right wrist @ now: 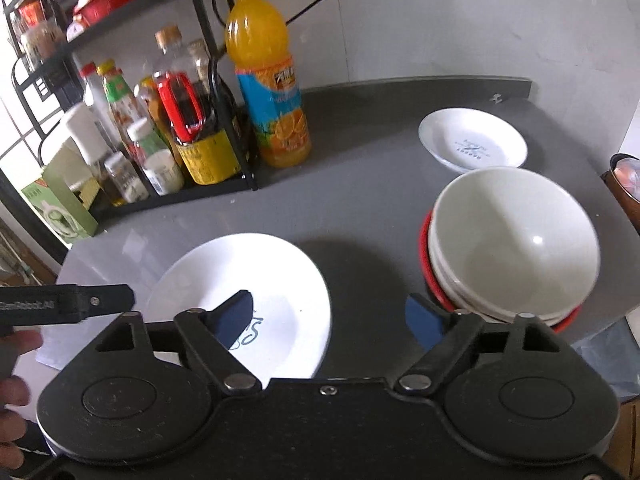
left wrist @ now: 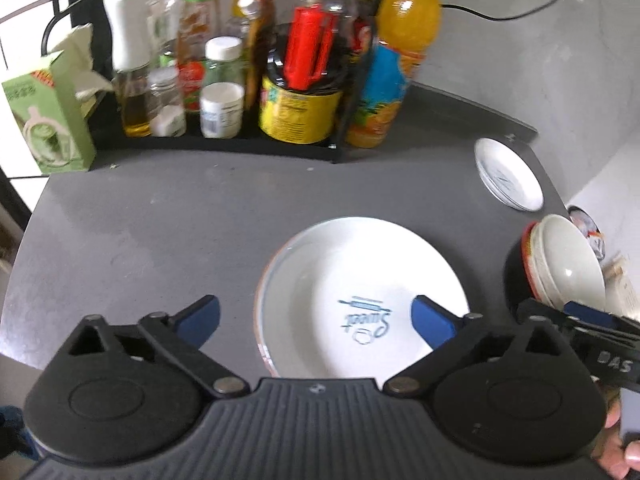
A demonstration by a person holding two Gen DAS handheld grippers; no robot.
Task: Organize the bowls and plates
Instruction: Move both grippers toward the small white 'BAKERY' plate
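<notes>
A large white plate (left wrist: pixel 360 280) with blue lettering lies on the grey table (left wrist: pixel 160 220), resting on another dish whose red-edged rim shows at its left. My left gripper (left wrist: pixel 316 320) hovers open over its near-left edge, holding nothing. A stack of white bowls (right wrist: pixel 512 240) on a red-rimmed one stands at the right, also seen as the bowl stack (left wrist: pixel 564 264). My right gripper (right wrist: pixel 336 316) is open and empty between the large plate (right wrist: pixel 248 280) and the stack. Small white plates (right wrist: pixel 472 140) sit at the far right, seen too as small plates (left wrist: pixel 508 174).
A black rack (left wrist: pixel 224 140) holds several bottles and jars along the back. An orange juice bottle (right wrist: pixel 268 88) stands beside it. A green carton (left wrist: pixel 48 116) sits at the back left. The table edge curves away on the right, with a bin (right wrist: pixel 628 188) beyond.
</notes>
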